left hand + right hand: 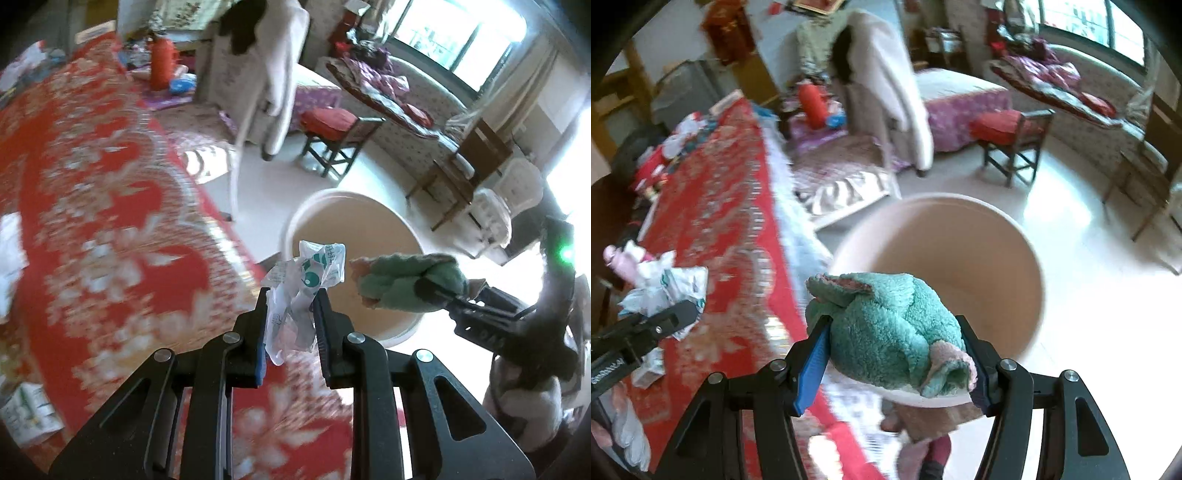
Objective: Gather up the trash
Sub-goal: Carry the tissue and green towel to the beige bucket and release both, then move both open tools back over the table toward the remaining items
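My left gripper (290, 301) is shut on a crumpled clear plastic wrapper (306, 280) with green print, held at the table edge next to the cream bucket (325, 197). It shows at the left of the right wrist view (670, 291). My right gripper (895, 330) is shut on a balled green fuzzy cloth (886, 325) with pink trim, held over the near rim of the bucket (1027, 258). In the left wrist view the cloth (402, 280) hangs over the bucket's right side.
A table with a red floral cloth (110, 206) fills the left, with scraps of paper and wrappers (646, 369) on it. A red-cushioned stool (340, 136), wooden chairs (469, 166), a draped armchair (886, 85) and a sofa stand on the white floor beyond.
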